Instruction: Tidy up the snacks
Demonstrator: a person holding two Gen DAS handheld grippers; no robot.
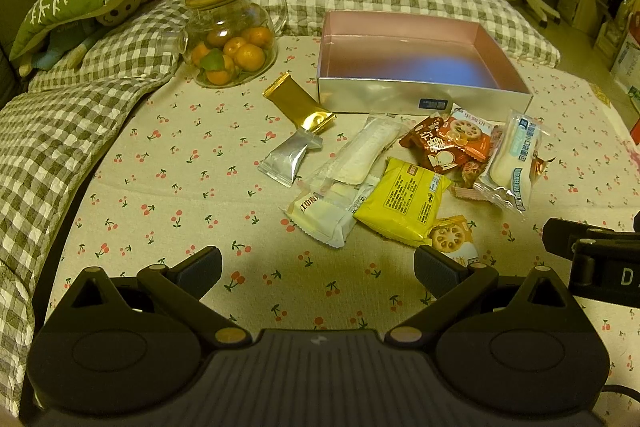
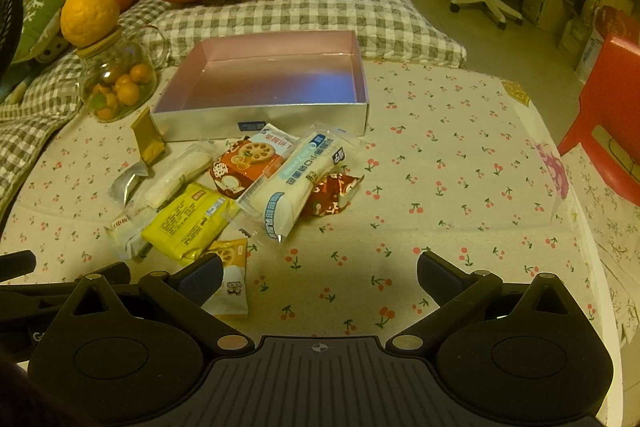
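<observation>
We see the pile of snacks (image 1: 404,175) in the middle of the frame, lying on the cherry cloth (image 1: 180,187). The yellow packet (image 1: 404,203) sits at the front of the pile. Just behind it, the silver box (image 1: 420,95) is empty. Our left gripper (image 1: 318,267) and right gripper (image 2: 320,273) are both wide open at the bottom, holding nothing. A glass jar (image 1: 230,47) of little oranges stands at upper left.

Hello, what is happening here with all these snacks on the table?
A person holds two grippers over a table with a cherry-print cloth. Both the left gripper and the right gripper are open and hold nothing. A pile of wrapped snacks, among them a yellow packet and a gold bar, lies in front of the silver box, which is empty. The sorting has not yet started.
</observation>
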